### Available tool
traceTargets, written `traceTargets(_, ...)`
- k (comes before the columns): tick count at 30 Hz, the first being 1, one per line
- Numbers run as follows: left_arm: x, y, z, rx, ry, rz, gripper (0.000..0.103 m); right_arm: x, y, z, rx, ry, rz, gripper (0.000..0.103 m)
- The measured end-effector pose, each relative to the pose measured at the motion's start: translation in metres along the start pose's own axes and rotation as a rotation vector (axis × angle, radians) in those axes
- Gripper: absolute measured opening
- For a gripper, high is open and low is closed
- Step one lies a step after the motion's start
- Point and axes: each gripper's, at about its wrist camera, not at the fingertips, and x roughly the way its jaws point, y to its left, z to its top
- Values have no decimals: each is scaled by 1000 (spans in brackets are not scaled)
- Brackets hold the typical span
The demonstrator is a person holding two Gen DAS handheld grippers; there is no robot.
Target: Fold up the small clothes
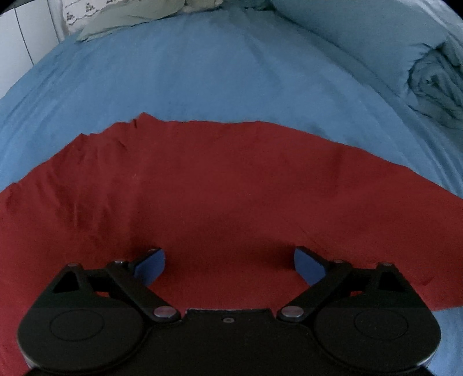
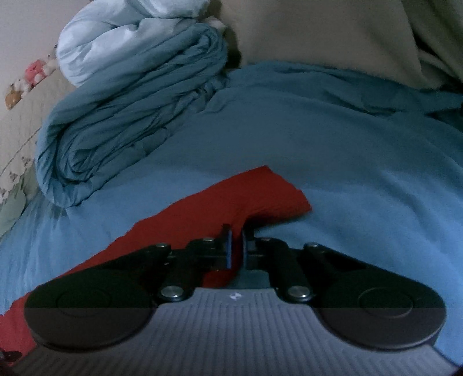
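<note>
Left wrist view: left gripper (image 1: 230,261) spread wide, blue pads (image 1: 152,264) well apart, nothing between them. It hovers over the red cloth (image 1: 220,185), which fills the lower and middle frame, lying mostly flat on the blue bedsheet (image 1: 202,72) with wrinkles toward its left part. Far edge of the cloth crosses mid-frame. Rolled blue duvet (image 1: 434,78) at the right edge; pale pillow (image 1: 130,17) at upper left.

Right wrist view: right gripper (image 2: 236,245) nearly closed, fingers (image 2: 227,245) pinching a fold of the same red cloth (image 2: 231,199) at centre frame. From the pinch the cloth runs down to the lower left edge, and a bunched corner sits just above and right of the fingertips. Only this view shows the grasp and the cloth's corner. The duvet roll (image 2: 130,130) fills the upper left, with small plush toys (image 2: 34,72) at the far left edge; beige fabric (image 2: 318,31) at upper right.
</note>
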Motion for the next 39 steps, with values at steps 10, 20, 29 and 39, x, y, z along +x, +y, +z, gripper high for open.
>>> traceTargets(10,-17,26,8,-34,39,-51,103,-48,119,15,-151,-25,201,21)
traceTargets(20,-86,193,-20,-86,-94,89,103,-121,379,-80,-344,56,729,21)
traceTargets(29,-95,288,-76,-185,-139,176,103,-126,490,-300,-663,319,747,20)
traceTargets(39,-83,300,-81,-262,-131,-24,103,-148,480,-347,-1024,215,791,76)
